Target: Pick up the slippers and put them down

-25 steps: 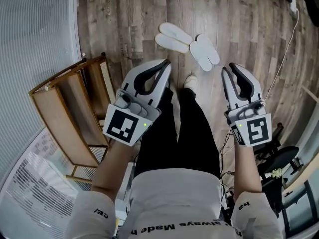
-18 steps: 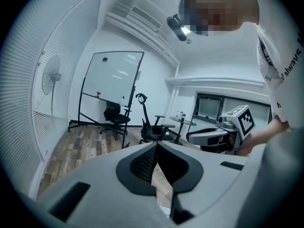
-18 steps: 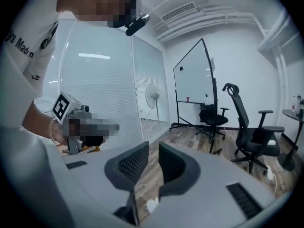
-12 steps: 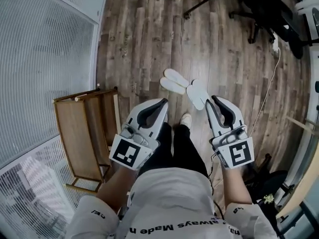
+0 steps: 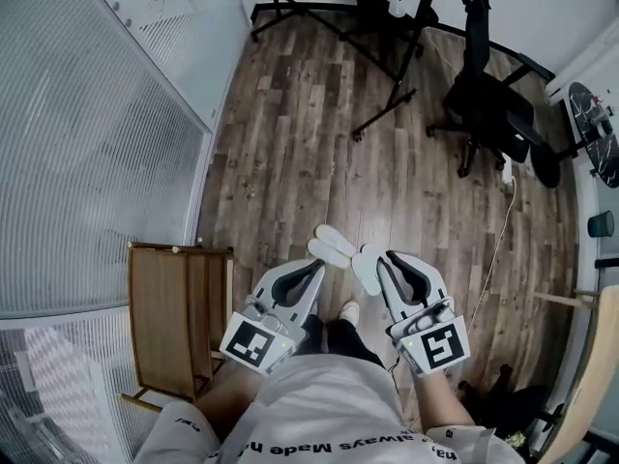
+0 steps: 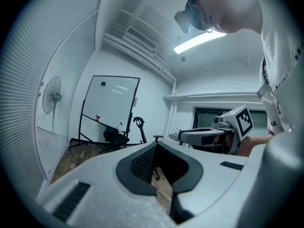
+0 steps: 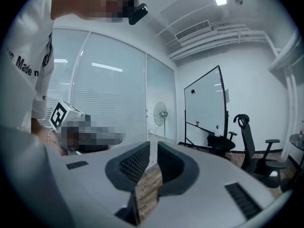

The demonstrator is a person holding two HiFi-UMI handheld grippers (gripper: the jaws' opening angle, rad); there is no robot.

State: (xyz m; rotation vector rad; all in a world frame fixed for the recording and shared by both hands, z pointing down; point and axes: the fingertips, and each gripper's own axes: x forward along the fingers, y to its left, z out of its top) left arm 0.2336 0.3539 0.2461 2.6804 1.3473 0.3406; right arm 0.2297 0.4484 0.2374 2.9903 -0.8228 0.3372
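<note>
While a wooden rack (image 5: pixel 164 307) stands at lower left, the left gripper (image 5: pixel 319 266) keeps its jaws together and empty. White slippers (image 5: pixel 335 244), seemingly two pairs, lie on the floor (image 5: pixel 290 143) at centre. The right gripper (image 5: pixel 388 257) has narrow, empty jaws that have just been closing.

wood plank floor (image 5: pixel 290 162), black office chair (image 5: pixel 488 109), whiteboard (image 6: pixel 111 101)

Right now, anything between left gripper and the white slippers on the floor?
Nothing visible. The flat white slippers lie in the open on the brown wood-plank floor, below the shut, empty left gripper; only air between.
</note>
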